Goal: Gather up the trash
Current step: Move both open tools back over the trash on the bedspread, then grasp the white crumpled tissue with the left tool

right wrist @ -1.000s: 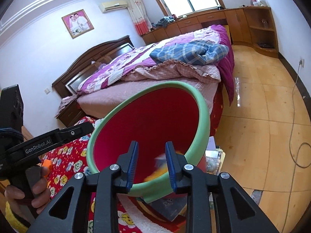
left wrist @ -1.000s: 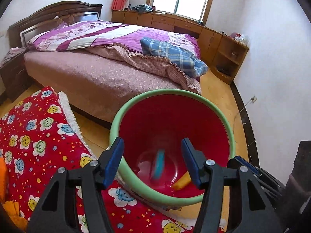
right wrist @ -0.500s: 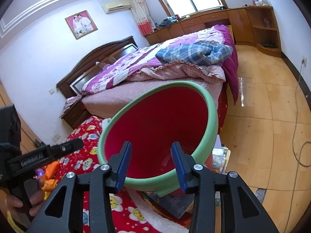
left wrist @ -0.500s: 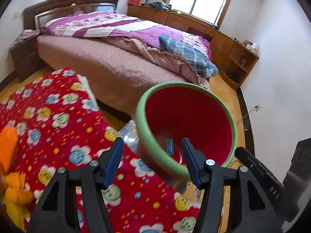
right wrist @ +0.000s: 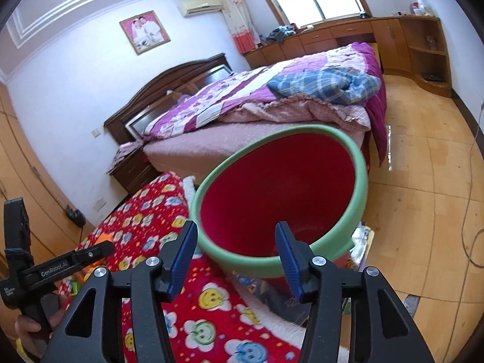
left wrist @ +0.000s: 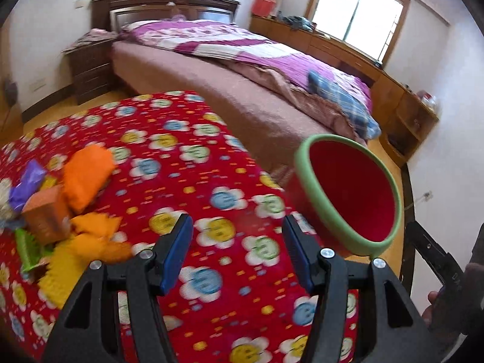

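Right gripper: jaws opening, empty, bin ahead; item released. Left gripper: apart, empty, swung toward trash at left; 1 next pick.

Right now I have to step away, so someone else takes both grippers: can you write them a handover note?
Left gripper: open, nothing between its fingers, over the red flowered blanket.
Right gripper: fingers opening, nothing between them, at the near rim of the bin.
Bin: red with a green rim, at the blanket's edge beside the bed; what lies inside cannot be made out.
Left to do: the wrapper pile on the blanket, orange packets, a purple wrapper, a small box and a green piece, has yet to go in the bin.
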Available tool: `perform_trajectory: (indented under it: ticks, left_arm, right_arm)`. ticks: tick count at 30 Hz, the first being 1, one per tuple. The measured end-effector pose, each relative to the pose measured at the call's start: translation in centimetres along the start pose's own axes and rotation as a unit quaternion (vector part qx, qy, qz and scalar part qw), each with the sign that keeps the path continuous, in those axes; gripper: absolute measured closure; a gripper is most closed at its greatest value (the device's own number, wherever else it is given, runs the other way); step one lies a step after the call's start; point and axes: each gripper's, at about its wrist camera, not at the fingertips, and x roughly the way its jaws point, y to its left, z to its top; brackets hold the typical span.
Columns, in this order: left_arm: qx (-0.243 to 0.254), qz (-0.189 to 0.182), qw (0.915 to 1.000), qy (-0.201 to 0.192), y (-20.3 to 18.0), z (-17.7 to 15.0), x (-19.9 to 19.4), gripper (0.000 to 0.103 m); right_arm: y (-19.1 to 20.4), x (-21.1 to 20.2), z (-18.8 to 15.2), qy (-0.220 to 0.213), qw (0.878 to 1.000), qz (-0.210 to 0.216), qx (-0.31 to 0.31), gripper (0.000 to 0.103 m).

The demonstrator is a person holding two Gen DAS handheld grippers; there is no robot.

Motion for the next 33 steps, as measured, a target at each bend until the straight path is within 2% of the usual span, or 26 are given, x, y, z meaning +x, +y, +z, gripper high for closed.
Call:
perform_trajectory:
  ticks: [7, 17, 26, 30, 33]
  left_arm:
    - [-0.039, 0.039, 0.998, -0.028, 4.9, -1.0, -2.9, 0.042]
    - [-0.08, 0.094, 0.9916, -0.04, 11.8, -2.2, -5.1, 0.042]
    - [-0.117, 0.152, 0.9803, -0.046, 19.0, -1.7, -6.2, 0.042]
    - [-0.122, 0.18, 0.975, -0.045, 22.0, -1.0, -6.2, 0.036]
    - [-0.131, 0.195, 0.9707, -0.049, 24.0, -0.5, -5.8, 0.036]
  right_arm:
    - [2.8, 0.4, -0.9, 0.018, 1.0, 0.014, -0.02, 0.047]
    - [6.1, 1.6, -2.1, 0.047, 0.998, 0.024, -0.045, 0.045]
    - [8.1, 3.2, -3.3, 0.075, 0.995, 0.021, -0.058, 0.044]
    - [8.6, 3.8, -3.7, 0.086, 0.994, 0.018, -0.059, 0.044]
    - [8.8, 4.1, -3.9, 0.094, 0.994, 0.016, -0.059, 0.044]
